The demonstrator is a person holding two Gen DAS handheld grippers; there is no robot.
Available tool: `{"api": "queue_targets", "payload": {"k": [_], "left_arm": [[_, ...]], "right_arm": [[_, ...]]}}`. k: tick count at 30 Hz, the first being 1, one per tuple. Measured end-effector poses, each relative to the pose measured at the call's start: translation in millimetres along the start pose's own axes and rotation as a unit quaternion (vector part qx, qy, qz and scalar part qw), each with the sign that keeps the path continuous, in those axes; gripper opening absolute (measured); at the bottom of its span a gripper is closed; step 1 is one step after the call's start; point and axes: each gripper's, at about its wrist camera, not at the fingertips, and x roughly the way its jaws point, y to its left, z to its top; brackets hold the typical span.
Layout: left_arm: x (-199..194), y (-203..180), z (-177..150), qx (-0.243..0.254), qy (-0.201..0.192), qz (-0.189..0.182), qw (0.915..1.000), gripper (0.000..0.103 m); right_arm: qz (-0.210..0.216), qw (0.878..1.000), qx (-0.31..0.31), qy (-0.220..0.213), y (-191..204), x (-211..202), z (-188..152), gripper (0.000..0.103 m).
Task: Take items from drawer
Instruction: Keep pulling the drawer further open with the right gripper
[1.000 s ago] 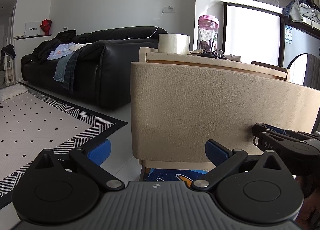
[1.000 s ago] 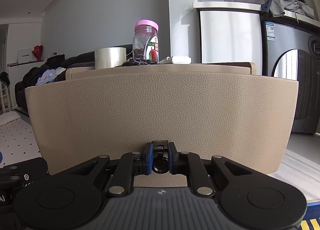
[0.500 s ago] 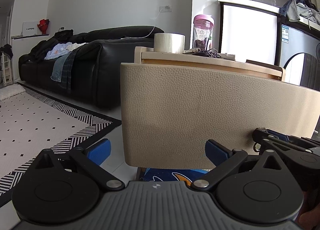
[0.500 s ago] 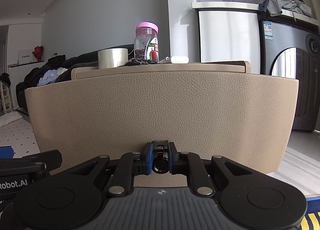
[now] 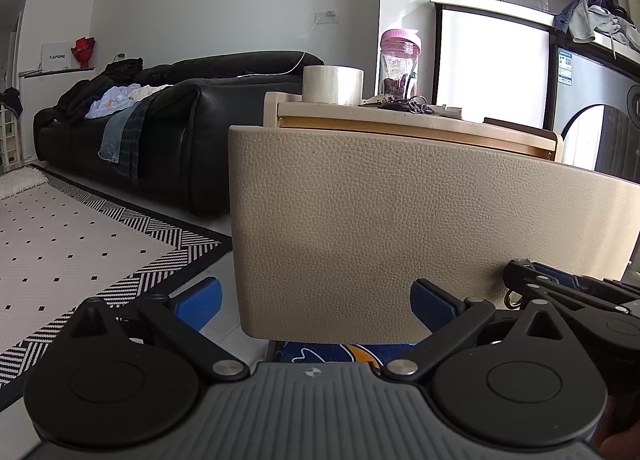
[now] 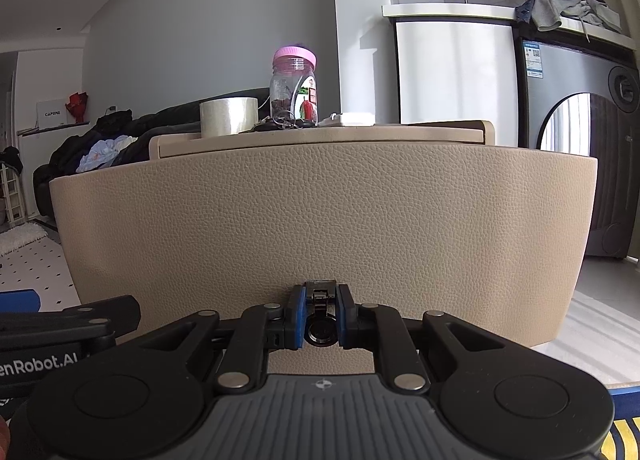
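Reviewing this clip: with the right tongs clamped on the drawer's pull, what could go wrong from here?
The right tongs pinch only the small ring pull; they might slip off. A jerk may shake the pink-lidded jar and tape roll on the cabinet top. The open left tongs sit close to the drawer front.

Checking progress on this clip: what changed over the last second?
The drawer front has slid further out from the cabinet, pulled by the right gripper, which stays shut on the metal pull. The left gripper stays open and idle. The tape roll and jar on top are unmoved.
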Motion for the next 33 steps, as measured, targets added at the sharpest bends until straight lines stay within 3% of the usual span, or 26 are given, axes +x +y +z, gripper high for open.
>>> {"api": "queue_targets", "payload": {"k": [33], "left_arm": [[-22, -1, -6, 0.001, -0.003, -0.008, 1.0000, 0.103]], "right_arm": [[-0.002, 1.000, 0.006, 0.003, 4, -30, -8, 0.016]]}}
